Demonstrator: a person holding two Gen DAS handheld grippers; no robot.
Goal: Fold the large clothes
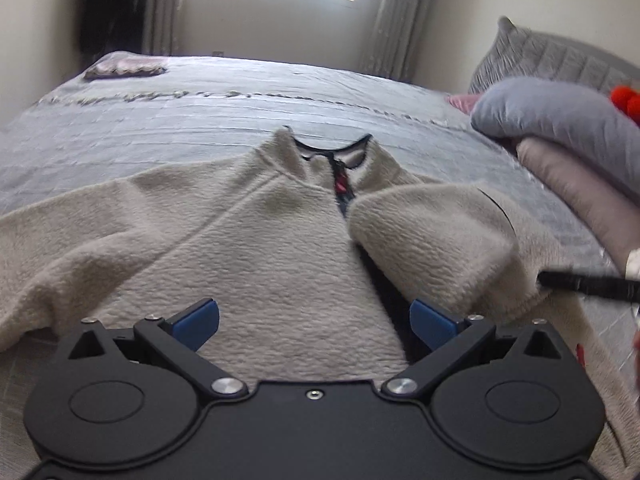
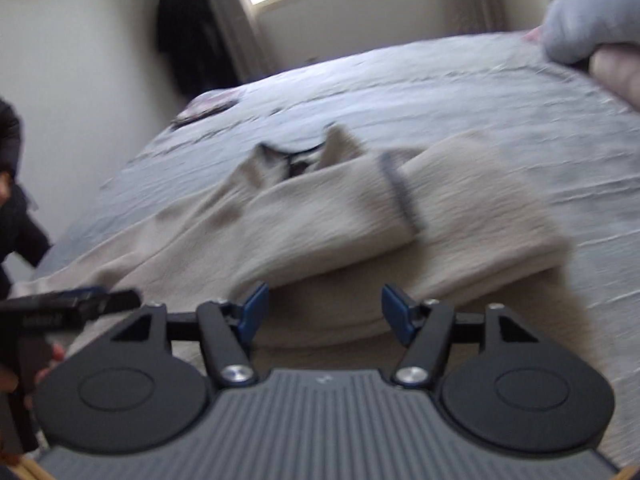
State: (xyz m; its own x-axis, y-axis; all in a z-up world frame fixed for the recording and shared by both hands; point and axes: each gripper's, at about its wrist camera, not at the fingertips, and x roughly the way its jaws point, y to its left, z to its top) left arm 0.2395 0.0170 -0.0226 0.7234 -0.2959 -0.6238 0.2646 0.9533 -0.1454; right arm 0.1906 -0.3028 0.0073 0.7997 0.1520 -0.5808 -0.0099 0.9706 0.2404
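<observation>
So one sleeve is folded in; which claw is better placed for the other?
Probably left. The left claw hangs open over the fleece beside the spread sleeve; the right claw faces the folded sleeve.

no readable text, labels, brands or numbers anywhere

Motion blur smears the fleece pullover point(image 2: 320, 216) in the right wrist view; its left sleeve point(image 1: 60, 256) runs off frame

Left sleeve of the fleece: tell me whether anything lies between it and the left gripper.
Nothing visible does. The left gripper is open over the fleece pullover, and the left sleeve lies spread out flat on the bed, uncovered. The right sleeve is already folded across the chest, away from that side.
</observation>
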